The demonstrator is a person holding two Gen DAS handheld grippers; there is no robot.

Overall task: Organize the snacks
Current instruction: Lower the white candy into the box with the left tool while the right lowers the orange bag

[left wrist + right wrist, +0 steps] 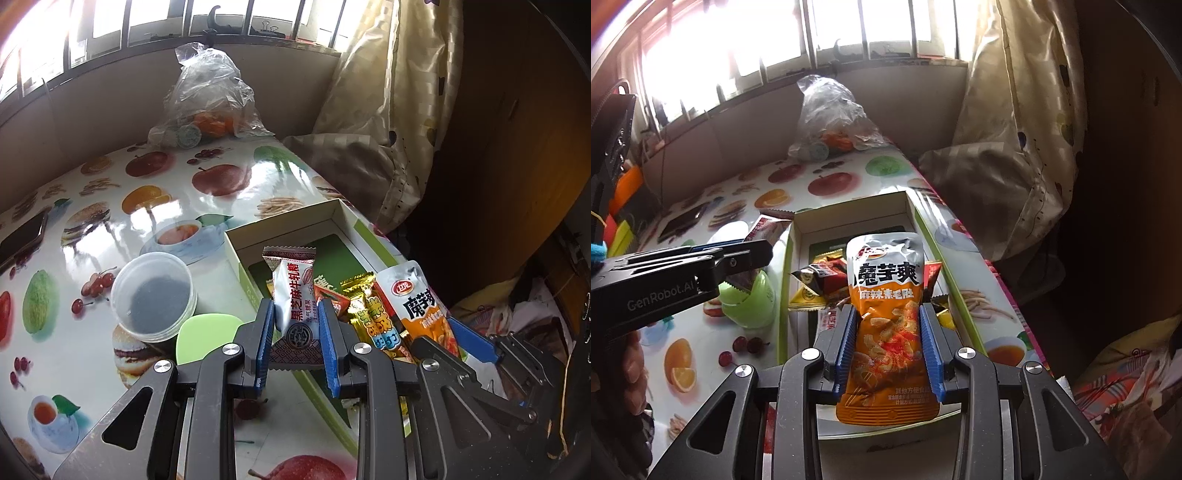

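My left gripper is shut on a white sesame nougat packet and holds it over the near left edge of an open cardboard box. My right gripper is shut on an orange and grey konjac snack pouch and holds it above the same box. In the left wrist view the pouch and right gripper show at right. Several small snack packets lie in the box, among them a gold one. The left gripper shows at left in the right wrist view.
The table has a fruit-print cloth. A clear plastic tub and a green lid stand left of the box. A phone lies far left. A plastic bag with oranges sits at the back. A curtain hangs right.
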